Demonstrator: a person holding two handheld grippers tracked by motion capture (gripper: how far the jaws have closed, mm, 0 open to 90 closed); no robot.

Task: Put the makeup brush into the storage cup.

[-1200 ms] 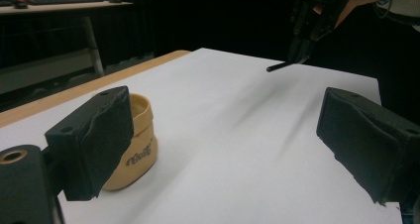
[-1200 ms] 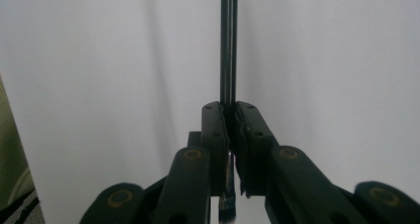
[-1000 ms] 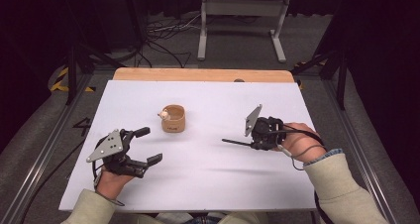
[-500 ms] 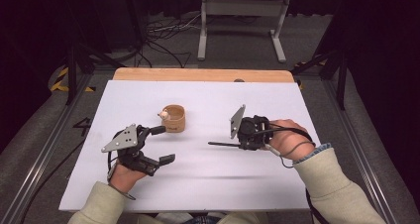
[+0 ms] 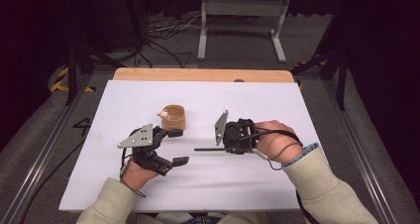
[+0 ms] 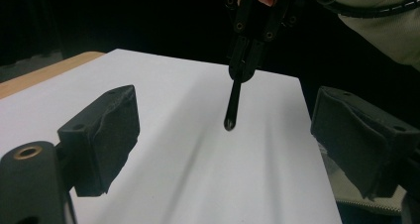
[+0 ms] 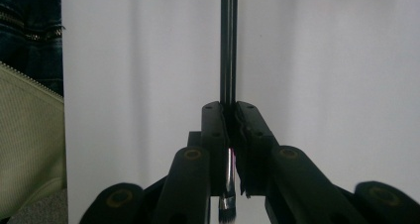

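Note:
My right gripper [image 5: 223,147] is shut on a thin black brush [image 5: 205,148]. The brush lies level, handle pointing left, over the white table sheet [image 5: 277,105]. In the right gripper view the handle [image 7: 228,45] runs straight out from the closed jaws, with the silver ferrule and bristles behind the pads. My left gripper [image 5: 178,146] faces it from the left. Its jaws have just been closing a little and still stand wide, with nothing between them. In the left gripper view the handle tip [image 6: 229,122] points at me from beyond the pads [image 6: 106,130]. A small wooden cup [image 5: 174,117] stands just behind the left gripper.
A small white object [image 5: 163,115] rests at the cup's left rim. The sheet lies on a wooden board [image 5: 198,74] whose far edge shows. Beyond the table are a metal stand [image 5: 240,6] and floor cables [image 5: 163,40]. Rails run along both table sides.
The two hands have come toward each other. The right gripper carried the brush leftward, and the left gripper moved right toward the centre, close to the handle tip.

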